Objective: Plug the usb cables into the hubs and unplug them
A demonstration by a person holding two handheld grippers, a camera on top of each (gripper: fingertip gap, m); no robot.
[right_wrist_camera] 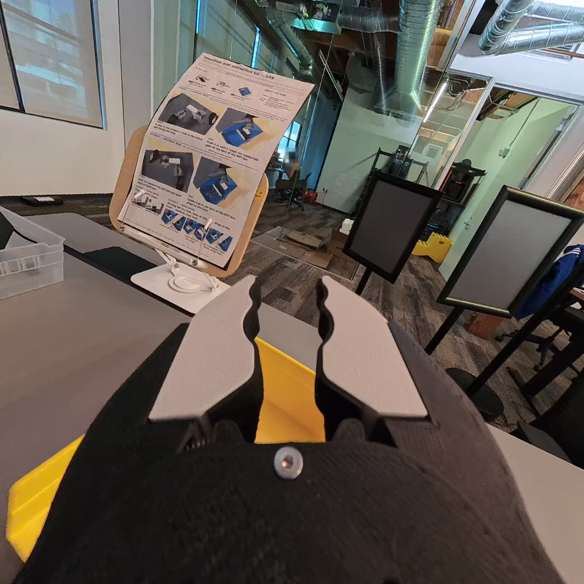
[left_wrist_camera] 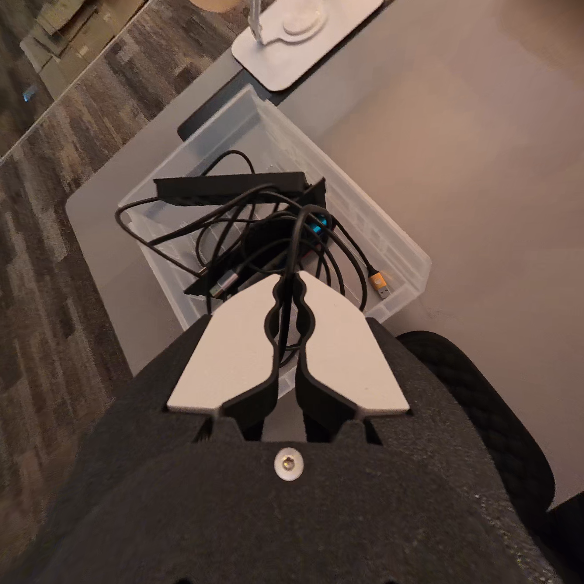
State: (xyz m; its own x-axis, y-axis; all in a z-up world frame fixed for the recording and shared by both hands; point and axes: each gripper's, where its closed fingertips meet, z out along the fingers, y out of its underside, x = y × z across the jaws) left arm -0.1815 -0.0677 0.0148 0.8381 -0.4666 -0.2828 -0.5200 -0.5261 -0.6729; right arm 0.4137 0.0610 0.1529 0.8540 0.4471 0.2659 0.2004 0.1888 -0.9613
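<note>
The left gripper is squeezed tight on a black cable. The cable runs between its two white fingers and loops up over the tips. The gripper sits at the near edge of a clear bin on the grey table.

Inside the bin is a messy pile of black cables. A grey plug lies just left of the finger tips. An orange plug lies to the right, near the bin's wall. A long black hub rests at the far side of the bin, tilted, with cables across it. Something blue peeks out from under the pile; I cannot tell what it is. Past the bin stands a white stand base.

The right gripper is spread wide and holds nothing. A yellow bin sits under it and shows through the gap. Farther off, a printed sheet leans on a white stand. The clear bin is at the left edge. Two black framed boards stand on the carpet beyond the table
</note>
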